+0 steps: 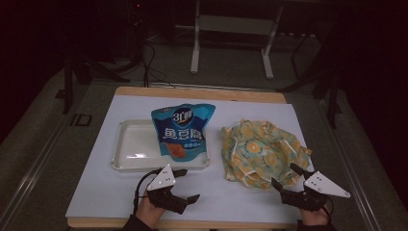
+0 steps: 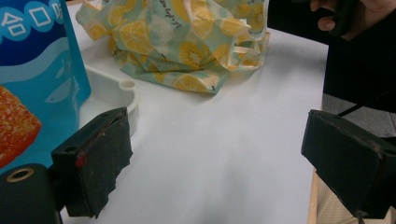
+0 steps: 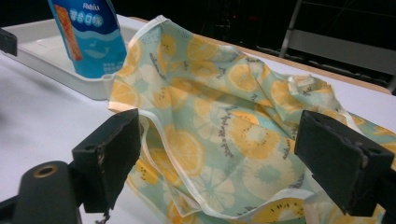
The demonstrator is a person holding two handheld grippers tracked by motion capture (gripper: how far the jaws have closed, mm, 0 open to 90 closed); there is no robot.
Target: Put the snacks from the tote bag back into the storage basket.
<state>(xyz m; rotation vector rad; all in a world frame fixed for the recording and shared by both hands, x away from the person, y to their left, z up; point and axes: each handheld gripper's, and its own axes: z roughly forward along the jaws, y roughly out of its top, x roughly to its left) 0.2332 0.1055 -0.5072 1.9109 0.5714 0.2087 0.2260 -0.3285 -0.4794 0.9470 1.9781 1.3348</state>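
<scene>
A crumpled fabric bag [image 1: 262, 153], printed with orange and lemon slices on pale green, is seen lying on the white-covered tabletop [image 1: 96, 183], on the right-hand half of the sheet in the high view. The right gripper [image 1: 288, 177] is held at the near right edge of the bag, its jaws spread wide and nothing pinched between them. In the right gripper view the bag's [image 3: 224, 135] folded hem and a loose fold of the cloth are framed between the two black jaws, with the cloth lying just in front of them; whether either jaw touches the fabric cannot be told.

The left gripper [image 1: 185, 185] is held low over the bare sheet near the front edge of the tabletop, its jaws likewise spread and empty. In the left gripper view only white tabletop [image 2: 224, 154] is seen between them, with the bag [image 2: 187, 42] well beyond.

A shallow white tray [image 1: 129, 144] is set to the left of the bag, close beside it but apart from it. A blue snack pouch [image 1: 183, 130] bearing white lettering and a picture of orange-brown food is stood upright at the right end of the tray, tilted slightly backwards. In the left gripper view the tray's rounded corner [image 2: 126, 93] is seen just behind the nearer jaw, with the pouch [image 2: 42, 79] rising above it.
</scene>
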